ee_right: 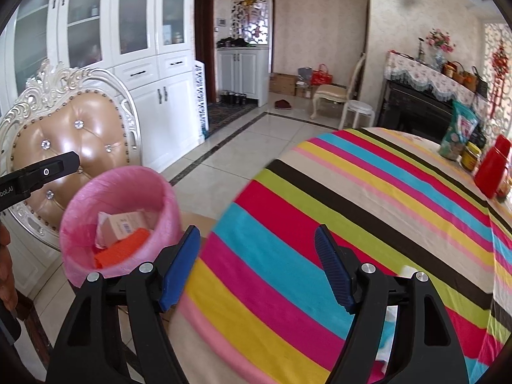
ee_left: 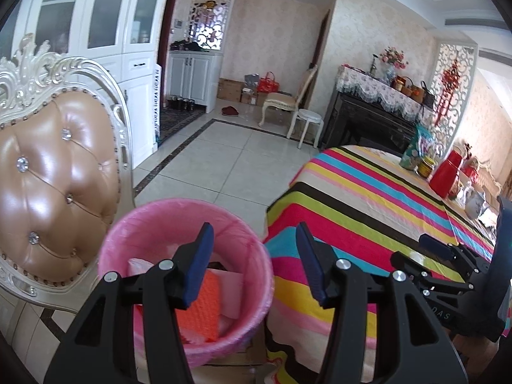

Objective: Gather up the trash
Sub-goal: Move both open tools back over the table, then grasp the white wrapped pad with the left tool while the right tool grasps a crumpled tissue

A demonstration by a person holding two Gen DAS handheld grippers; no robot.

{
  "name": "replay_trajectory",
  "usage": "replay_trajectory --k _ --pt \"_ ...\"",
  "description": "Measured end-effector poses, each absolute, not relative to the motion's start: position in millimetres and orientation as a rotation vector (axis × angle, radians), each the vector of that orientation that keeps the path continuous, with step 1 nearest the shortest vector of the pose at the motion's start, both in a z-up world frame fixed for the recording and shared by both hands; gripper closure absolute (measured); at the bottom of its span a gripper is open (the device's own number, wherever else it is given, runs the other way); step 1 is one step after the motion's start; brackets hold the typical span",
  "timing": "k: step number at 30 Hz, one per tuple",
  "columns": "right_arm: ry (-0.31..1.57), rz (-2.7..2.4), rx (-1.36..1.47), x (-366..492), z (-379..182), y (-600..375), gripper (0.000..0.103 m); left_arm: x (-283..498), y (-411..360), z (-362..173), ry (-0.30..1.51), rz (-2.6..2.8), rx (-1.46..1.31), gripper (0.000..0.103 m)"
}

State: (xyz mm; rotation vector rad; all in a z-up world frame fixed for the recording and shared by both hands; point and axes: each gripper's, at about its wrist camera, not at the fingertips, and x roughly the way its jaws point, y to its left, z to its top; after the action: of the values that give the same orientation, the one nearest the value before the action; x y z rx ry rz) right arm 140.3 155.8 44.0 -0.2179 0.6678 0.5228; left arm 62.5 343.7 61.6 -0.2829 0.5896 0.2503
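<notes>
Beside the tufted chair (ee_left: 57, 172) stands the pink-lined waste bin (ee_left: 179, 224), and everything else can be placed from it. Inside the bin lie an orange textured piece (ee_left: 204, 307) and a pale pink carton (ee_right: 123, 225), so some trash is already collected. Directly above the bin's mouth hangs the left gripper (ee_left: 252, 256), jaws apart with nothing between them. To the bin's right, over the striped tablecloth (ee_right: 320, 224) on the tabletop, the right gripper (ee_right: 257, 265) is held with jaws wide apart, also empty. Far across the cloth from the bin sit a snack bag (ee_right: 460, 134), a yellow-lidded jar (ee_right: 472, 156) and a red container (ee_right: 494, 169); whether any of these counts as trash I cannot tell.

My worry is the bin itself: it looks light, and a gripper swinging low across its rim could tip it and spill what is inside. The loose cloth could also snag on a jaw and drag those far items along.
</notes>
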Motion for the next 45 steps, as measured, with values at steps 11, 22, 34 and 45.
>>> replay_trajectory --k 11,22,34,45 --pt "0.707 0.423 -0.194 143 22 84 0.033 89 292 50 0.614 0.169 -0.262 0.050" --pt "0.783 0.301 -0.169 146 -11 6 0.033 112 246 40 0.635 0.099 -0.243 0.049" --pt "0.879 0.251 -0.136 156 -46 -36 0.032 139 200 27 0.676 0.030 -0.207 0.049" --pt "0.947 0.299 -0.121 164 -64 -37 0.064 165 164 14 0.714 -0.014 -0.175 0.049"
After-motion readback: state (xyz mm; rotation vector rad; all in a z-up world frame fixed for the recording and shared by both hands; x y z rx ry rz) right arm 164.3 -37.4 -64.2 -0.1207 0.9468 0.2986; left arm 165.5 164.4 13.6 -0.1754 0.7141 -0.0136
